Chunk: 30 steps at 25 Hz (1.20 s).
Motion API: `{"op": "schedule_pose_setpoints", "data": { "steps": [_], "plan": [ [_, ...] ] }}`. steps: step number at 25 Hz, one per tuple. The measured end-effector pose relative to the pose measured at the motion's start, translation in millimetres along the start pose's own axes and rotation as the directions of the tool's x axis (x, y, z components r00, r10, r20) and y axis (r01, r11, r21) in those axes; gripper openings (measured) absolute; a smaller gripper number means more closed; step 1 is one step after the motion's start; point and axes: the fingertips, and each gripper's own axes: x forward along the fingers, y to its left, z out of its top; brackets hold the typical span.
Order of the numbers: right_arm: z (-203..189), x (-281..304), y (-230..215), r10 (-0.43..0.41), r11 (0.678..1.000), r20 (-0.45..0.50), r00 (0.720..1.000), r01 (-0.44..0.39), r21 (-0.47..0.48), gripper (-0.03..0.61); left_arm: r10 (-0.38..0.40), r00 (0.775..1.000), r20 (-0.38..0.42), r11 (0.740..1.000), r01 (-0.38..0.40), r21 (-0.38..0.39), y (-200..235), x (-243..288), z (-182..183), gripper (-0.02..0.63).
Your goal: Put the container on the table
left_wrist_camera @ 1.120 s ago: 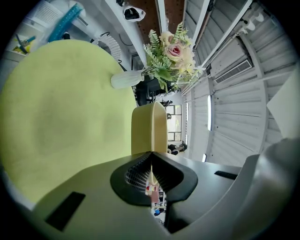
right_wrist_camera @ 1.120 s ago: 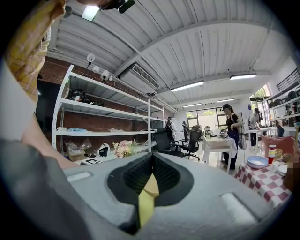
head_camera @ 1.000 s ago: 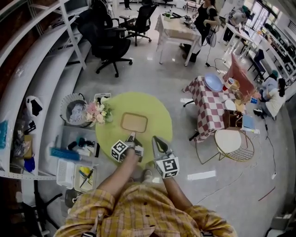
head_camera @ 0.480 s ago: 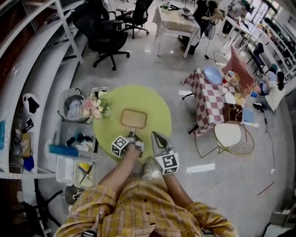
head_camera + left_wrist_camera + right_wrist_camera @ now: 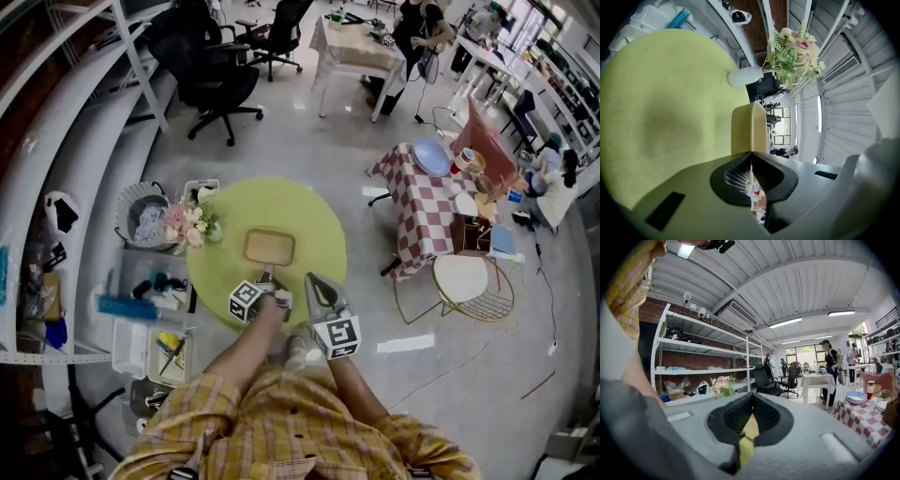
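A tan rectangular container (image 5: 270,247) lies flat on the round yellow-green table (image 5: 225,272). My left gripper (image 5: 266,277) is at the container's near edge, shut on its rim. In the left gripper view the container (image 5: 749,126) shows edge-on against the table top (image 5: 661,103), straight beyond the closed tips of the left gripper (image 5: 751,153). My right gripper (image 5: 310,280) hovers just right of the left one over the table's near edge. It is shut and holds nothing. The right gripper (image 5: 752,395) points across the room.
A white vase of flowers (image 5: 194,225) stands at the table's left edge. A basket (image 5: 145,217) and storage bins (image 5: 150,347) sit on the floor to the left. A checked-cloth table (image 5: 422,211) and a white round chair (image 5: 464,281) stand to the right.
The head view has drifted slightly. The left gripper stays at the container's near rim and the right gripper stays beside it.
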Motion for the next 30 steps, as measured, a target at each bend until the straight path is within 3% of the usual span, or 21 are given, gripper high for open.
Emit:
{"op": "schedule_pose_setpoints", "data": {
  "steps": [11,19,30],
  "plan": [
    [-6,6,2,0.009,1.000,-0.016,1.000,-0.009,0.005,-0.003,0.010,1.000,0.016,0.999,-0.011,0.048,11,13,6,0.014],
    [-10,13,9,0.026,1.000,-0.035,0.999,-0.026,0.001,-0.003,0.027,0.999,0.018,1.000,-0.027,-0.010,26,18,2,0.014],
    [-16,15,-1,0.010,1.000,-0.051,0.999,-0.010,0.006,-0.003,0.070,0.997,0.019,0.997,-0.069,-0.015,46,23,4,0.014]
  ]
}}
